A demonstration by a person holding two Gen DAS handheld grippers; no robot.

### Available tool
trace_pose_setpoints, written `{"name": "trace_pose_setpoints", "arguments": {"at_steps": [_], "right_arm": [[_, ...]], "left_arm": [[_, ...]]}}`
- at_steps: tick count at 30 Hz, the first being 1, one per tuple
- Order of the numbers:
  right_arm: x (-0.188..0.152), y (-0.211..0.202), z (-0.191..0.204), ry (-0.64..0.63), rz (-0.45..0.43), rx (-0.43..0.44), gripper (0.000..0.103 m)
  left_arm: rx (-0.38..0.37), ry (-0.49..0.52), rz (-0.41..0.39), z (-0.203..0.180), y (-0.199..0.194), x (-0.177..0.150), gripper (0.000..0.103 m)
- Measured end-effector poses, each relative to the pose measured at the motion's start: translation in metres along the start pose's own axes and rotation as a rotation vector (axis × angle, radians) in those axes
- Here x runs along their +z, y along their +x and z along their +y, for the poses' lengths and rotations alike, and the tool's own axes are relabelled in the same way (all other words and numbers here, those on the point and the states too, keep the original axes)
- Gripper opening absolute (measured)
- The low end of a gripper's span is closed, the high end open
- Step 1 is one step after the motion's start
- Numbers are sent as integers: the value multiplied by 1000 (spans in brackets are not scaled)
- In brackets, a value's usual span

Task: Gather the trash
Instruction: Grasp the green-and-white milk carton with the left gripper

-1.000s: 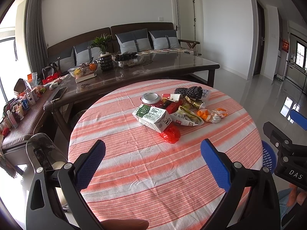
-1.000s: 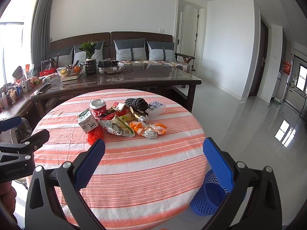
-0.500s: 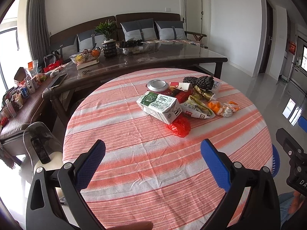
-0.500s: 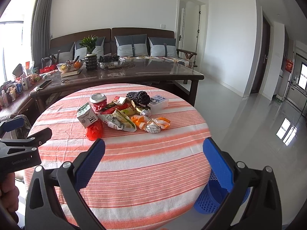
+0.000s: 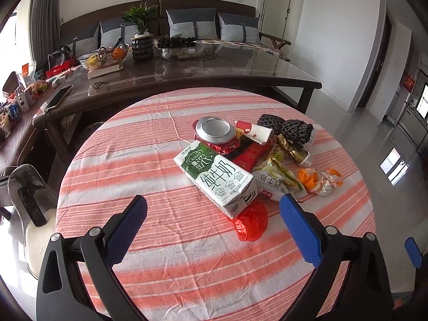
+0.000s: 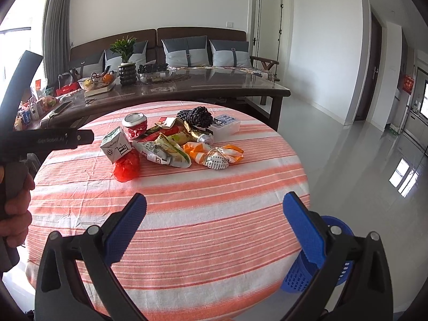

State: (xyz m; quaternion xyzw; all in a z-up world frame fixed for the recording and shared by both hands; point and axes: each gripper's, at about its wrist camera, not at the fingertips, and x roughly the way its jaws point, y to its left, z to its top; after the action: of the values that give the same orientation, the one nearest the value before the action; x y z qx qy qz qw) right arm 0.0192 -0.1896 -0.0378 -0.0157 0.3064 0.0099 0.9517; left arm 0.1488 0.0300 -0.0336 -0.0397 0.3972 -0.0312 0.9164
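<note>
A pile of trash lies on the round striped table (image 5: pixel 165 243): a green-and-white milk carton (image 5: pixel 216 178), a crumpled red bag (image 5: pixel 251 220), a red can (image 5: pixel 215 133), snack wrappers (image 5: pixel 278 182), an orange wrapper (image 5: pixel 318 180) and black netting (image 5: pixel 286 128). My left gripper (image 5: pixel 212 204) hovers open just short of the carton, nothing between its fingers. In the right wrist view the same carton (image 6: pixel 115 144), red bag (image 6: pixel 126 167) and wrappers (image 6: pixel 165 151) lie farther off. My right gripper (image 6: pixel 214 203) is open and empty over the table's near part.
A blue slotted basket (image 6: pixel 321 262) stands on the floor right of the table. Behind is a long dark table (image 5: pixel 187 77) with a plant, fruit and bowls, then a sofa. A chair (image 5: pixel 29 206) sits at the left. A hand (image 6: pixel 13 208) holds the left gripper.
My left gripper has moved forward and down toward the trash pile; the carton now looms much larger. The right gripper drifted slightly closer. Both stayed open.
</note>
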Motion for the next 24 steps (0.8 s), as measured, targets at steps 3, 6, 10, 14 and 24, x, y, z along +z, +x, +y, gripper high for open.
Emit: {"name": "trace_pose_setpoints", "arguments": {"at_steps": [3,6,10,14,24], "right_arm": [[-2,2,0,3,2,7,98],[-4,4,3,-5,0,14,98],[-5,7,4,-13,1,17,98],[-7,12,4,-10,17,16,98],[-10,27,11,-14,51,44,98]], "left_arm": [[-40,-23,53,2,34,26,98],[-54,-46,143,6,68,36,98],[-60,-83,215,13,85,29,98],[-158,-119,218,17,86,23,92],[-264,-106,203,39,73,18,56]]}}
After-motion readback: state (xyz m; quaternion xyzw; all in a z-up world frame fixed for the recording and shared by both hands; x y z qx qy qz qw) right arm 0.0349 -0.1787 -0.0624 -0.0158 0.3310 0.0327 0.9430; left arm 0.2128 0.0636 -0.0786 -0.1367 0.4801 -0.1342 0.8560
